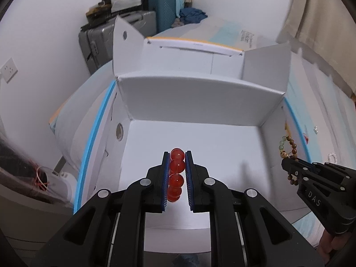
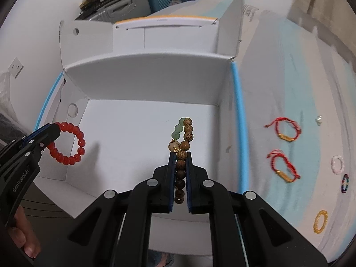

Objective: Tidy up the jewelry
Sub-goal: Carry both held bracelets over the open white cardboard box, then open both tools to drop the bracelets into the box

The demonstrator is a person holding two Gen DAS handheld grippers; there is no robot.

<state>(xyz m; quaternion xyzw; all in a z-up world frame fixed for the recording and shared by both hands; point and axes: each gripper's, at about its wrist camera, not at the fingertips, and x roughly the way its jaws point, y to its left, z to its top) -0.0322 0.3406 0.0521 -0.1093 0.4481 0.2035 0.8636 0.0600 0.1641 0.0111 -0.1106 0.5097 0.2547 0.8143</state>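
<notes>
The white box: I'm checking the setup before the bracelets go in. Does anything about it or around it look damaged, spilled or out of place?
Nothing stands out. The white box is open, its flaps up and undamaged. The left gripper grips the red bead bracelet, the right gripper the wooden bead bracelet. The remaining bracelets lie apart, untangled.

White walls, a wall socket [image 1: 9, 70], grey suitcase [image 1: 98, 42] and teal suitcase [image 1: 163, 11] stacked in the corner

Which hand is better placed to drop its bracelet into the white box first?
Right, marginally. The right gripper holds the wooden bracelet over the white box floor; the left gripper's red bracelet hangs nearer the wall.
</notes>
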